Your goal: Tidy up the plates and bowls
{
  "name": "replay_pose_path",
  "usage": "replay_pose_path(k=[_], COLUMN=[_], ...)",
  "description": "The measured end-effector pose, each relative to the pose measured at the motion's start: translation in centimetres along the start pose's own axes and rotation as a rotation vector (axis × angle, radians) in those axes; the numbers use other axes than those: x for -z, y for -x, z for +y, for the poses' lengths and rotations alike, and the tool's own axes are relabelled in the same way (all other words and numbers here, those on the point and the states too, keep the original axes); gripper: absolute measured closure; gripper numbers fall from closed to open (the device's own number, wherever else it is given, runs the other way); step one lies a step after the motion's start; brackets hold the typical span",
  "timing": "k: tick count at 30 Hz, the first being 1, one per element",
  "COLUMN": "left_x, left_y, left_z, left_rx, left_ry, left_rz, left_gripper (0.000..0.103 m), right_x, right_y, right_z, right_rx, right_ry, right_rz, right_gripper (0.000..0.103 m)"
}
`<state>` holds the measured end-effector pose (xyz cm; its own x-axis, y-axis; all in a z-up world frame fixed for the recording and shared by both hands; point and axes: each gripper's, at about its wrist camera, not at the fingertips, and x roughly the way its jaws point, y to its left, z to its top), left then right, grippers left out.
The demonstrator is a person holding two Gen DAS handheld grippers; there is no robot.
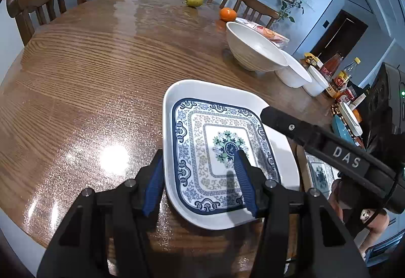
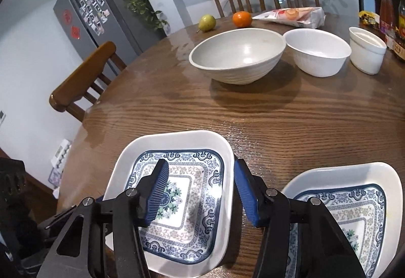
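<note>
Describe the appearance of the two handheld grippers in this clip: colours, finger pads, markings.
Both the left gripper and the right gripper have matte black angular linkages with silver pivot screws and ribbed blue finger pads. The left view shows the right gripper's black body lettered "DAS" in white.

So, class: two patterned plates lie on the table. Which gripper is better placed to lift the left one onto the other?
Probably the right gripper: it is open, straddling the left plate's edge nearest the second plate. The left gripper straddles the far edge.
</note>
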<state>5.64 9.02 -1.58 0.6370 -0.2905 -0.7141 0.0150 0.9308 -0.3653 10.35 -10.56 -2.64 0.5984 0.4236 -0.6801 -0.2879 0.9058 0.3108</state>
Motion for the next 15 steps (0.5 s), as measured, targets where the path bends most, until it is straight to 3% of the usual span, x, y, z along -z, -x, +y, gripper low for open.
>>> replay_pose_path(k=[7,15], left_x=[0.1,0.1], left_y=[-0.1,-0.1], left_z=[0.0,-0.2], left_rx=[0.002,-0.006], left_ry=[-0.008,-0.007], left_rz=[-0.007,-0.015], left_gripper=[0.049,0.046], right_x=[0.1,0.8], right_y=[-0.3,-2.0], right_z=[0.8,0.5], right_rx=[0.046,0.014], right_ry=[0.039,0.009], right_rz=[0.0,0.044], right_gripper=[0.047,0.041])
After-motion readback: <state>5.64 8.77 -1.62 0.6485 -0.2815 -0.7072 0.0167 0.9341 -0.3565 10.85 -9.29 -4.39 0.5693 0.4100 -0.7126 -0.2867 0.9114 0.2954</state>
